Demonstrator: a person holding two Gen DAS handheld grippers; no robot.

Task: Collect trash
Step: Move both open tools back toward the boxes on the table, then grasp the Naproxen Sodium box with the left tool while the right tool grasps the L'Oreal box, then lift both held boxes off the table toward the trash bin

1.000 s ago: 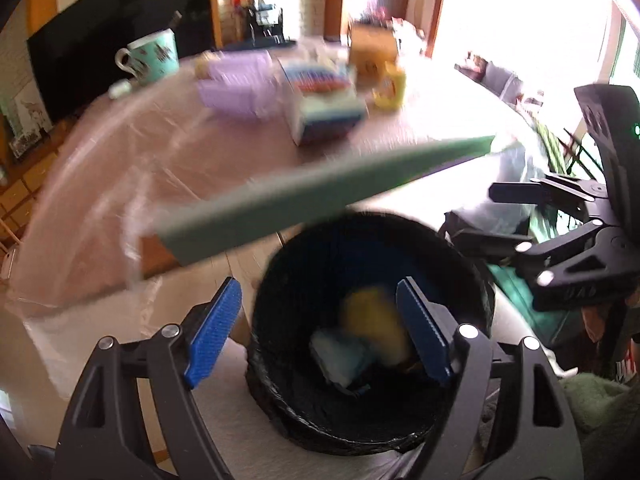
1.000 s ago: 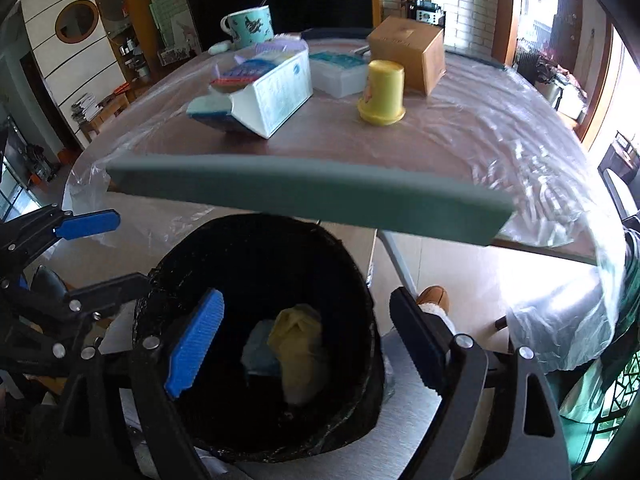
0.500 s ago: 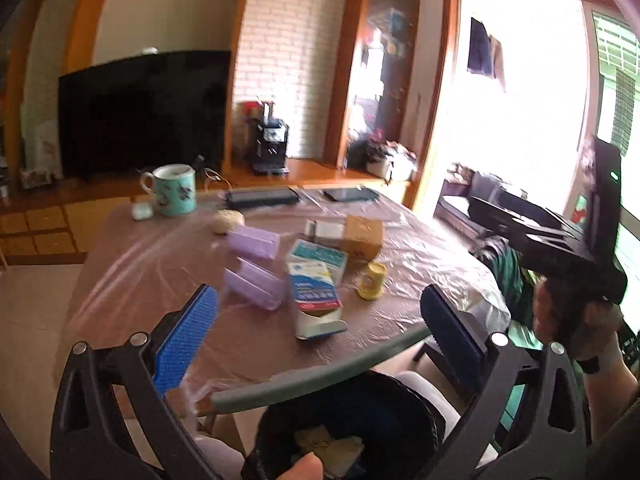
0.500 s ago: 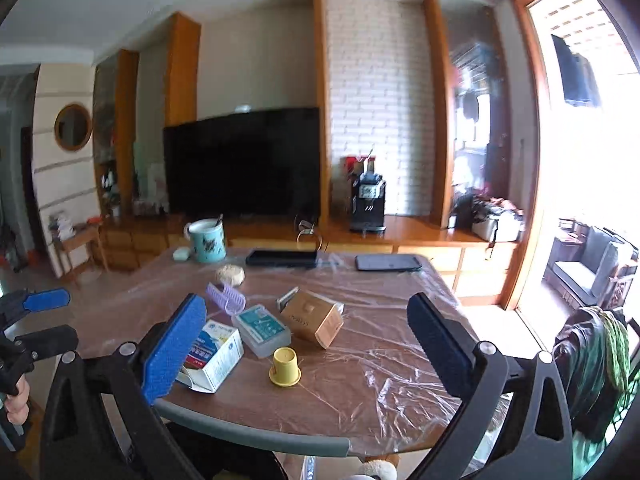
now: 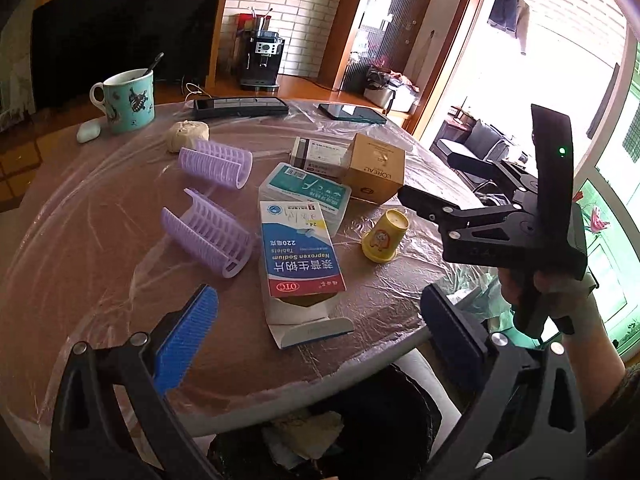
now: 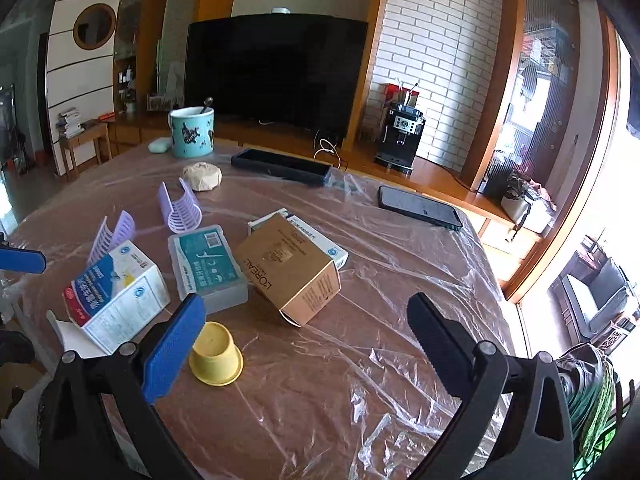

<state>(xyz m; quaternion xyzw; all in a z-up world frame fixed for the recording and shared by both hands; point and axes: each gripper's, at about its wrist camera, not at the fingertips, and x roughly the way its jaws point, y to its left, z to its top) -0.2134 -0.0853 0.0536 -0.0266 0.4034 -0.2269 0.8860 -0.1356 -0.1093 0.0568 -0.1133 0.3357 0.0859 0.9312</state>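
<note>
My left gripper (image 5: 320, 340) is open and empty, above the table's near edge, just short of the opened blue-and-white medicine box (image 5: 300, 256). A black trash bin (image 5: 360, 440) with crumpled trash in it sits below the edge. My right gripper (image 6: 304, 344) is open and empty over the table; it shows at the right in the left wrist view (image 5: 492, 216). Near it are an upturned yellow cup (image 6: 216, 354), a brown L'Oreal carton (image 6: 288, 272), a clear plastic case (image 6: 206, 268) and the medicine box (image 6: 116, 292). Two purple ribbed clips (image 5: 208, 236) lie further left.
The round table (image 6: 380, 340) is covered in clear plastic film. At the back stand a teal mug (image 6: 192, 132) with a spoon, a beige lump (image 6: 202, 176), a black case (image 6: 280, 166) and a phone (image 6: 420, 206). A TV and a coffee machine stand behind.
Both grippers have lifted from over the trash bin up to table height and now face the items on the table. Both stay open.
</note>
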